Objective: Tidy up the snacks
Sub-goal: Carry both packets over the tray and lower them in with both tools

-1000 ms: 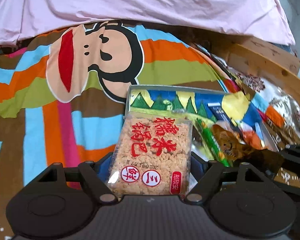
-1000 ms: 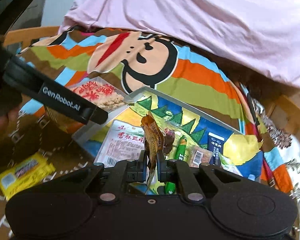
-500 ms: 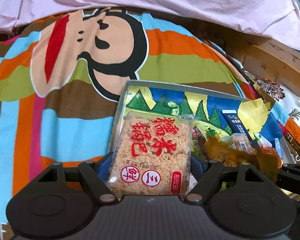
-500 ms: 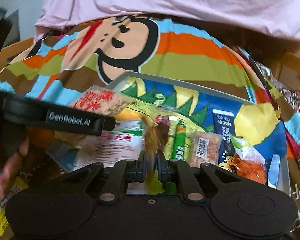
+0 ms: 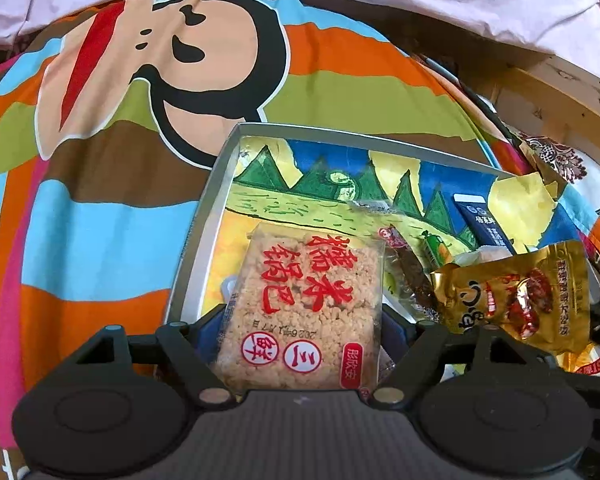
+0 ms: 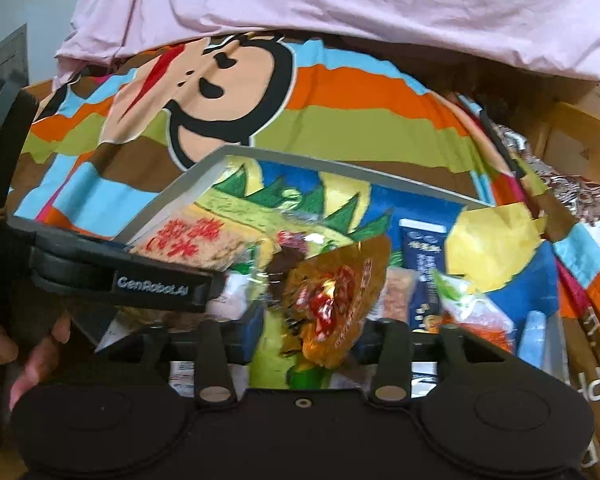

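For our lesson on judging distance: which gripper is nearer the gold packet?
Right. The right gripper has the gold packet between its opening jaws; the left gripper, holding the rice cake, is beside it.

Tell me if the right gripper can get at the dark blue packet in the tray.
Probably yes, but not straight away: the right gripper is opening with the gold packet between its fingers. The blue packet lies uncovered just beyond.

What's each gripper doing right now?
Left gripper: shut on the rice cracker pack, over the tray.
Right gripper: jaws opening, gold snack packet loose between them.
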